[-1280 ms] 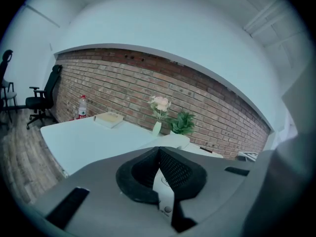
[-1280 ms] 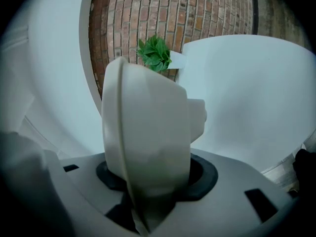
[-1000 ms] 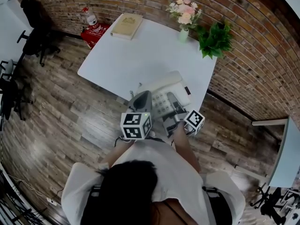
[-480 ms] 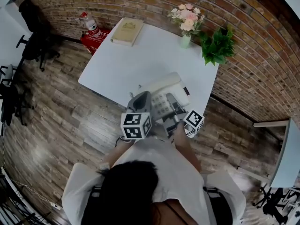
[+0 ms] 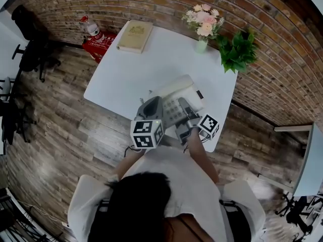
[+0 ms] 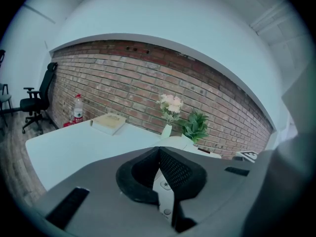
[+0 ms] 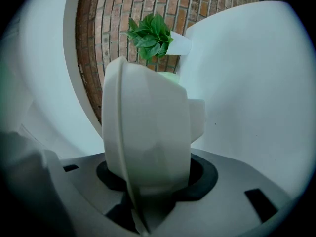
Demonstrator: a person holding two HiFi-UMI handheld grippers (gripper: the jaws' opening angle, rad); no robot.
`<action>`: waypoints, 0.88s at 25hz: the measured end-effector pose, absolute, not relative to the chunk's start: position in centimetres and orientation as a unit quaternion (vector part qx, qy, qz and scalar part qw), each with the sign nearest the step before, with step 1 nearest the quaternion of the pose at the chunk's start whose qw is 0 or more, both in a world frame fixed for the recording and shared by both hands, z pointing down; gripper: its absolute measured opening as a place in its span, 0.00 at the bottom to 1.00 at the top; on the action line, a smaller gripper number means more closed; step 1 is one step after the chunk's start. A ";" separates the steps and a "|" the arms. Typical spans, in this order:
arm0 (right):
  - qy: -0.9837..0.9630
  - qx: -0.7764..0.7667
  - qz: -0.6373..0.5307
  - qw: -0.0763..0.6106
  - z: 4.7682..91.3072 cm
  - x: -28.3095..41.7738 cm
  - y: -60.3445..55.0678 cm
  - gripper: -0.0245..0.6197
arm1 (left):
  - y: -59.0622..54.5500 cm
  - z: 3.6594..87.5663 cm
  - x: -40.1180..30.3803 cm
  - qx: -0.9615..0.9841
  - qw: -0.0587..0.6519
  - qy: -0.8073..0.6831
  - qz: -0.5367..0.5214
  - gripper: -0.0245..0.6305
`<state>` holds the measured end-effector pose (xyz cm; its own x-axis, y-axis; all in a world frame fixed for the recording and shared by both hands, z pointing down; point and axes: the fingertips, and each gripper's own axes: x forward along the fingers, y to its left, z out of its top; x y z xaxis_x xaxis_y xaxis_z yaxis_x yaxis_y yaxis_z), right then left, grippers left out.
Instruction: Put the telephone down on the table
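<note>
The smooth, cream plastic telephone (image 5: 177, 96), boxy with rounded edges, hangs pinched between the left claw (image 5: 153, 104) and the right claw (image 5: 185, 109) above the flat white desk's (image 5: 136, 69) near edge. Its underside is hidden.

The telephone (image 5: 176, 92) is cream-white, the surface (image 5: 131, 69) plain white. At the surface's far edge: tan book (image 5: 135, 35), pink flowers (image 5: 204, 20), green plant (image 5: 237, 52). Behind it, red-brown brick wall (image 5: 282, 59).

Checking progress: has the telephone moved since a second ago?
Yes. The telephone has moved farther in over the table, toward the flower vase.
</note>
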<state>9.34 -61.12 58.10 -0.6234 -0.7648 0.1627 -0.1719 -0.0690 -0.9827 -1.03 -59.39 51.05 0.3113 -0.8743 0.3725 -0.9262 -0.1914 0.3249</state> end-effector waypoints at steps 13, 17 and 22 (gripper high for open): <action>0.620 -0.385 -0.649 0.215 61.3 7.5 -64.0 0.39 | -63.7 52.5 -2.3 0.779 0.266 -0.563 0.067 0.07; 0.615 -0.384 -0.655 0.213 62.2 7.0 -64.6 0.39 | -64.6 53.0 -2.3 0.784 0.270 -0.555 0.074 0.07; 0.607 -0.390 -0.661 0.206 63.6 6.5 -64.9 0.39 | -65.3 53.5 -2.7 0.787 0.270 -0.548 0.083 0.07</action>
